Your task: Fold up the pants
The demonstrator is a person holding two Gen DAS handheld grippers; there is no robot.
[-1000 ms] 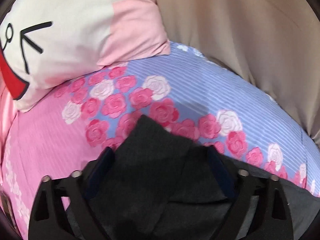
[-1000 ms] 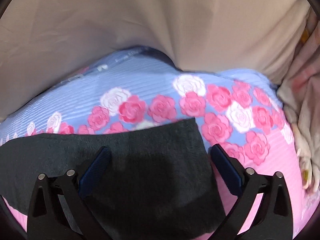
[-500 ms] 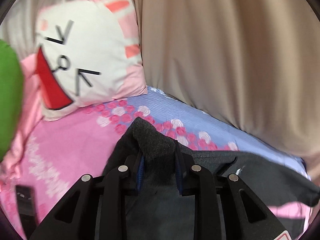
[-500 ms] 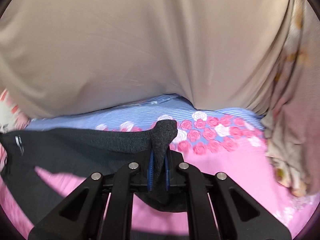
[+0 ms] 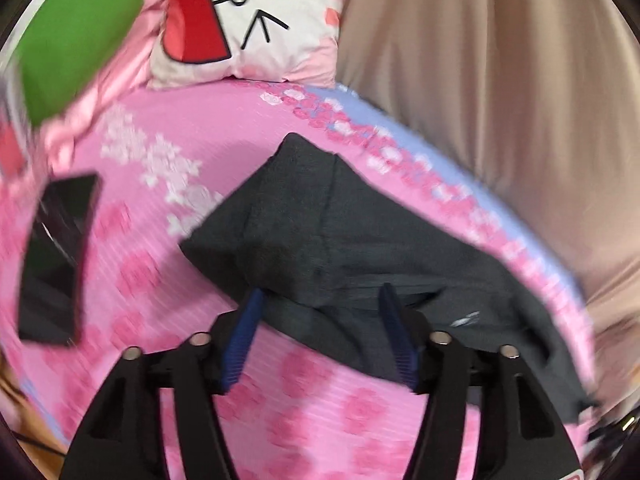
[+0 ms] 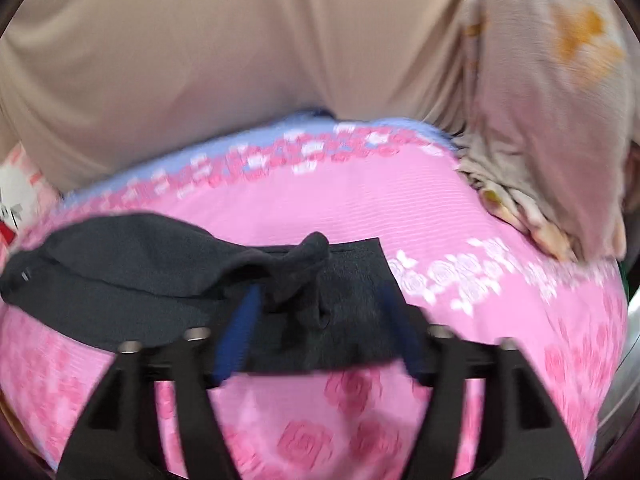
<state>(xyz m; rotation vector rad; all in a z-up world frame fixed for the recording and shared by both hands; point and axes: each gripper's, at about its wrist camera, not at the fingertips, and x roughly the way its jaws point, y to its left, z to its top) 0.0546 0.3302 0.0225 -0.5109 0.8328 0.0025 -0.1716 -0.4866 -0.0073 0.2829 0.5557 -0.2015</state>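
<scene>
the pants (image 5: 360, 248) lie on the bed (image 5: 208, 148), a dark grey strip folded over on itself, its long axis running across in front of both tongs, roughly along the blue-edged far side of the bed by the curtain (image 5: 500, 80). the left tongs (image 5: 320, 316) stand released: their jaws have just been opening, the blue pads spread wide with the near edge of the cloth lying slack between them, neither pad pressing on it. the right tongs (image 6: 320, 320) are the same, jaws just opened, pads apart, and a small pinched peak of cloth stands up between and just beyond them where nothing grips it now.

what the coming move seems to turn on is that each tongs sits at its own end of the strip. in the left view the cloth stretches away to the right; in the right view it stretches away to the left toward the pillow (image 6: 16, 200). so the ends face each other along that long axis, and a further fold would probably carry one end across to the other rather than away from the person. neither hand looks nearer; both are at the near edge. the top layer is rumpled at both ends and may want smoothing first. a phone (image 5: 56, 256) lies on the bed left of the pants, well apart from them. both views are blurred, so the edges are hard to judge.
</scene>
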